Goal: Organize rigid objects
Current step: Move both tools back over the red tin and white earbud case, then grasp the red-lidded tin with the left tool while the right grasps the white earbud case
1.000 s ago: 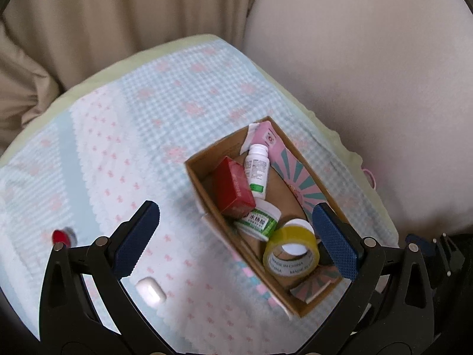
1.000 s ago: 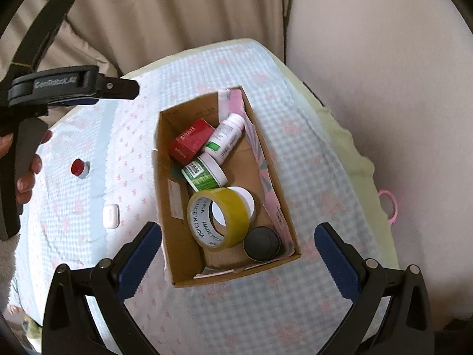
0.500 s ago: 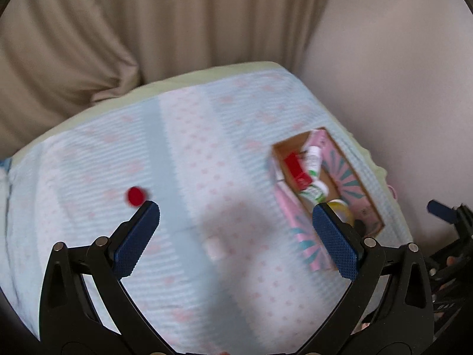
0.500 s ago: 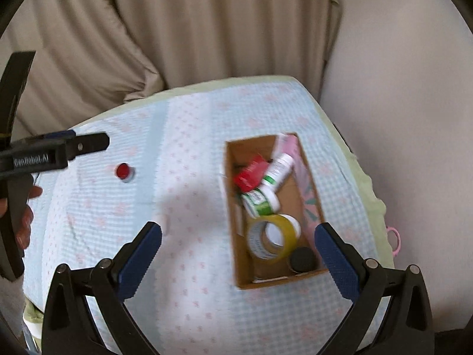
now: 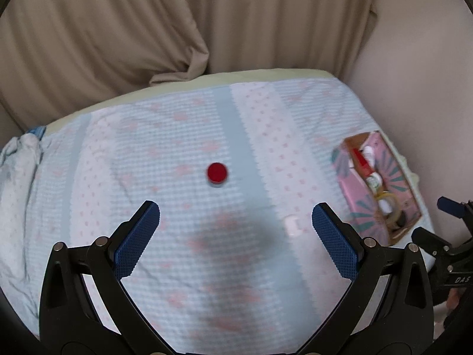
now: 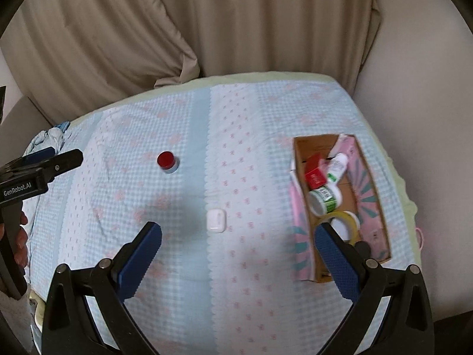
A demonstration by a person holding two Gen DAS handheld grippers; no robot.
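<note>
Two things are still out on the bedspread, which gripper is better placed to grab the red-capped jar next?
Left, probably. The red-capped jar sits nearly centred ahead of the open left gripper. The open right gripper lines up with the white case instead, beside the box.

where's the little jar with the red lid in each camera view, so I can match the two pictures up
Left wrist view: the small red-lidded round jar sits near the picture's centre, on the blue patterned bedspread, above the gap of the open left gripper.
Right wrist view: the jar is left of centre, well left of the white rounded case.
Shared landmark: the open cardboard box with pink flaps, at the right in both.
</note>
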